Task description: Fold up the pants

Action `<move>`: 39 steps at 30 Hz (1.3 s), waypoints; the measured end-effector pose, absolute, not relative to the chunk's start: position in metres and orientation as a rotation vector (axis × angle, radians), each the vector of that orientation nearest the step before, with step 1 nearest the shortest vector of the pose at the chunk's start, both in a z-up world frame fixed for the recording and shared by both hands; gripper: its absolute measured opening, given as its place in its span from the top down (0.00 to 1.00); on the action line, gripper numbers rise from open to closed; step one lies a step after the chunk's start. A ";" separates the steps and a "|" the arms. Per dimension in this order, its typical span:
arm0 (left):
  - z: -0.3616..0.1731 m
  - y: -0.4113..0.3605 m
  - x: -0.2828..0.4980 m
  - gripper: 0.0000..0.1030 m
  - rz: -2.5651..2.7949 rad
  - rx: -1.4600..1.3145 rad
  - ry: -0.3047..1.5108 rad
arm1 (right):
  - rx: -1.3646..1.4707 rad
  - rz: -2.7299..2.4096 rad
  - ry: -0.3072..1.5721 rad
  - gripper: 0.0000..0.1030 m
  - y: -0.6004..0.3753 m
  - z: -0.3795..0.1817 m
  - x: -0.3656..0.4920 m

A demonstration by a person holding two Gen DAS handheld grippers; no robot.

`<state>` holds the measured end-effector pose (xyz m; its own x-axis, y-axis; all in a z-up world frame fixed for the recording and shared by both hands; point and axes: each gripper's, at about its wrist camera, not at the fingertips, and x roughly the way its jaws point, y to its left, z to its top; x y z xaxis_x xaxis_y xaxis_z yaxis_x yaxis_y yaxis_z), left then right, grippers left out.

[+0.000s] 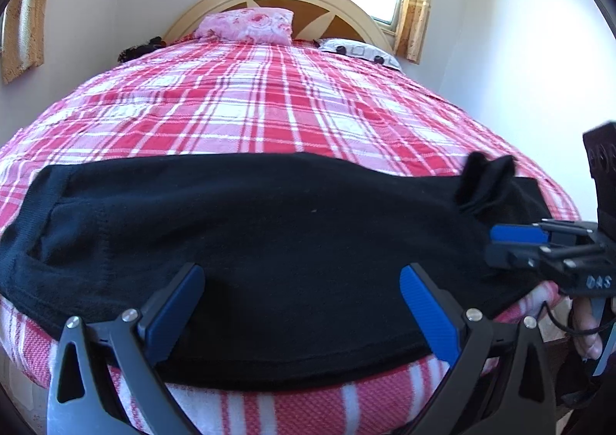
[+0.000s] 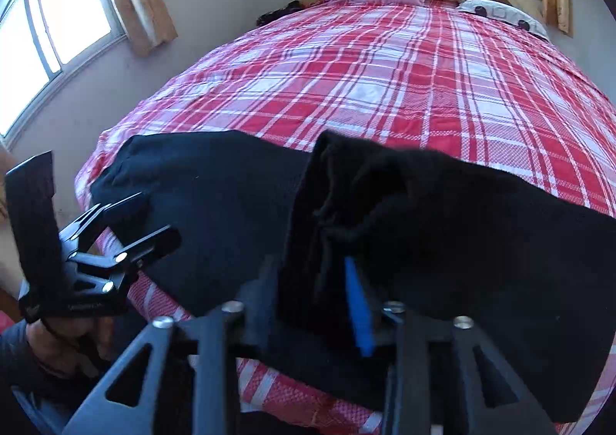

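Black knit pants [image 1: 269, 234] lie flat across near edge of bed w/ red-white plaid cover [image 1: 250, 99]. Left gripper [image 1: 302, 304], blue-padded black fingers, jaws wide apart over pants, gripping nothing. Right gripper [image 2: 317, 292]: bunched pants fold between part-open jaws; can't tell if pads press.

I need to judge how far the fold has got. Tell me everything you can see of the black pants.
The black pants are a soft, knit-looking dark garment lying crosswise near the foot of the plaid bedspread, mostly flat, their near edge at the bed's edge. One end bunches up in a raised fold between the right gripper's jaws. The left gripper hovers open over the middle, not gripping. No seams or pockets can be made out.
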<state>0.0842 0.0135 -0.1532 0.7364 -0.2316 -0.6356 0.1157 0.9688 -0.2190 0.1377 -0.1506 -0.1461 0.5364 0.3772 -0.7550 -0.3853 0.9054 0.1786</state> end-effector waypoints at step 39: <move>-0.146 -0.074 0.135 0.77 -0.423 -0.187 0.920 | 0.225 0.139 0.655 0.46 -0.321 -0.150 0.083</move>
<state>0.1348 -0.0745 -0.1465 0.5310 -0.4310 -0.7296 0.2734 0.9021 -0.3339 0.0834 -0.3214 -0.1502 0.7850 0.1986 -0.5868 -0.0572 0.9664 0.2506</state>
